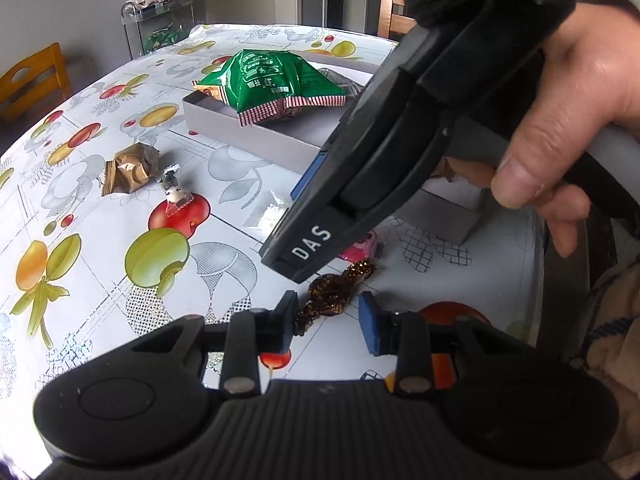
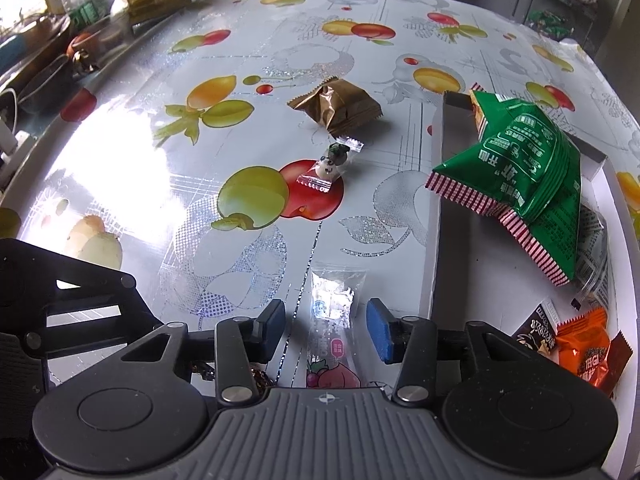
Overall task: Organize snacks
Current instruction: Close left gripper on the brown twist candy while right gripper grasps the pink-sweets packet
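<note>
My left gripper (image 1: 327, 325) is open, its fingers on either side of a brown-gold foil candy (image 1: 334, 290) on the tablecloth. My right gripper (image 2: 327, 325) is open over a clear packet with a peach print (image 2: 333, 320); its black body (image 1: 360, 184) crosses the left wrist view. A green snack bag (image 2: 524, 176) lies in a shallow white box (image 2: 438, 240), also seen in the left wrist view (image 1: 272, 76). A brown packet (image 2: 336, 106) and a small panda candy (image 2: 330, 164) lie loose on the table.
An orange packet (image 2: 586, 354) and a dark packet (image 2: 536, 332) lie in the box's near corner. A pink candy (image 1: 362, 246) sits behind the right gripper. A wire rack with bags (image 1: 160, 20) stands at the table's far edge. Clutter (image 2: 60, 40) lines the left side.
</note>
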`<state>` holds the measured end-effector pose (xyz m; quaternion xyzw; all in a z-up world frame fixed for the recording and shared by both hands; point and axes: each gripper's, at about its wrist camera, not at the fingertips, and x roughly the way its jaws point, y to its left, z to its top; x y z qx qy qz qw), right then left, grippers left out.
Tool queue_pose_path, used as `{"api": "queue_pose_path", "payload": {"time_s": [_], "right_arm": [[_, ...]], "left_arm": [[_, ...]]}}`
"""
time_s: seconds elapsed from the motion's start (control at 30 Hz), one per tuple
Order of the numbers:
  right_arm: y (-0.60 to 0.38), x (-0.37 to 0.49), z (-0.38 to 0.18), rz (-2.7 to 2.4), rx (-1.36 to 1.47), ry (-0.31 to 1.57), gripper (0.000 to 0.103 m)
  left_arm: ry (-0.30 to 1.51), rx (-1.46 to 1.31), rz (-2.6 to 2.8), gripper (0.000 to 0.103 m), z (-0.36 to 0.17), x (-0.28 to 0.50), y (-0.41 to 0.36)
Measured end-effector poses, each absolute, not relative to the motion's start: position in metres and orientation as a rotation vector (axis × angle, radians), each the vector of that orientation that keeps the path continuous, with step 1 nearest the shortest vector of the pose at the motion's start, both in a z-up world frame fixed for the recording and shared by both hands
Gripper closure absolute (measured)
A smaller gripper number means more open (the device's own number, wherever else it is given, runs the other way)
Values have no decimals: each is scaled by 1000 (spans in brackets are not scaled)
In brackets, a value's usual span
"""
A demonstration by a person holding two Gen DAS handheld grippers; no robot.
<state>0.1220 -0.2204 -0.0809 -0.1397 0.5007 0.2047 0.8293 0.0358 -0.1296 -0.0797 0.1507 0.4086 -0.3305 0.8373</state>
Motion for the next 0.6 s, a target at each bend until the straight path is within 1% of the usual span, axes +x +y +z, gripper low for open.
{"api": "queue_pose_path", "payload": {"time_s": [0.07, 0.13, 0.2, 0.3, 0.6], "right_arm": [[-219, 121, -81, 440, -309, 1056, 62], [-218, 121, -81, 443, -318, 1047, 66], [-218, 121, -81, 447, -322, 1040, 78], [-218, 121, -80, 454, -318, 1037, 82], [-219, 124, -70, 469, -257, 1012, 82]], "left_arm": [[863, 320, -702, 82, -79, 34, -129], [860, 324, -703, 84, -79, 33, -129], [863, 319, -702, 85, -79, 33, -128], [870, 305, -699, 88, -79, 33, -125], [877, 250, -657, 89, -73, 38, -111]]}}
